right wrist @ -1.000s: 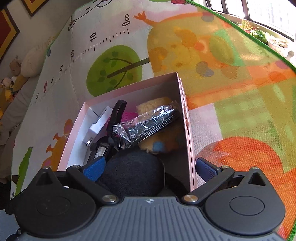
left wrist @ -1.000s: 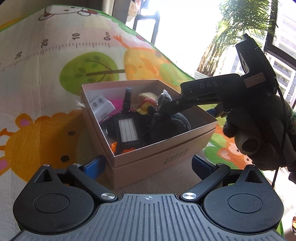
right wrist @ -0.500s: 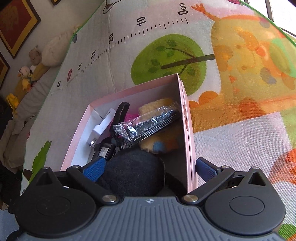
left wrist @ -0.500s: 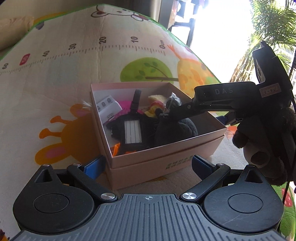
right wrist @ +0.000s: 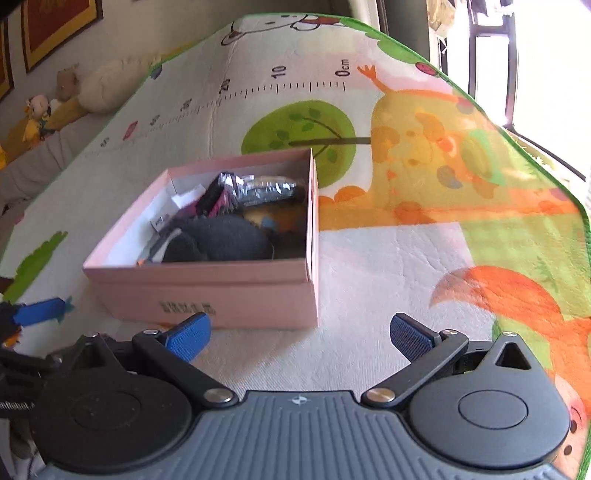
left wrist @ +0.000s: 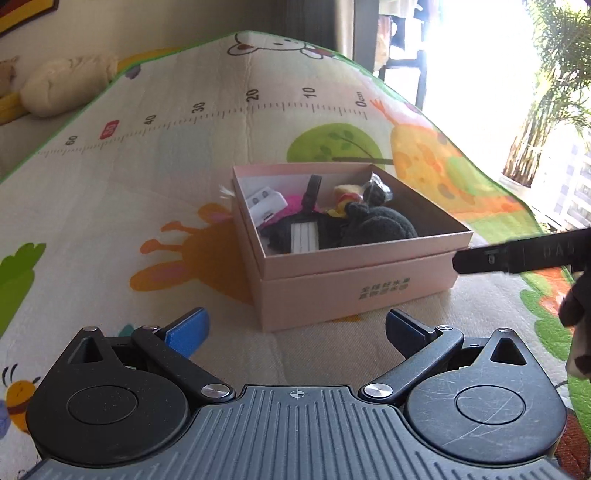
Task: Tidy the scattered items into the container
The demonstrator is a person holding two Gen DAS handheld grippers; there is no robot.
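Pale pink box (left wrist: pixel 354 258), black plush (left wrist: pixel 380 227) inside — cartoon-printed play mat (left wrist: pixel 147 177), blue-padded claws

A colourful play mat (left wrist: pixel 155 177) with a green border is spread over the floor, printed with a ruler scale, a green tree (right wrist: pixel 299 133), an orange giraffe and a cartoon bear at 12 o'clock. Strong daylight is let in through tall windows (left wrist: pixel 476 48) at 1 to 2 o'clock, where potted palm plants (left wrist: pixel 546 110) are seen. At 10 o'clock, plush toys (right wrist: pixel 99 86) are laid along a grey wall, on which framed pictures (right wrist: pixel 55 29) are hung.
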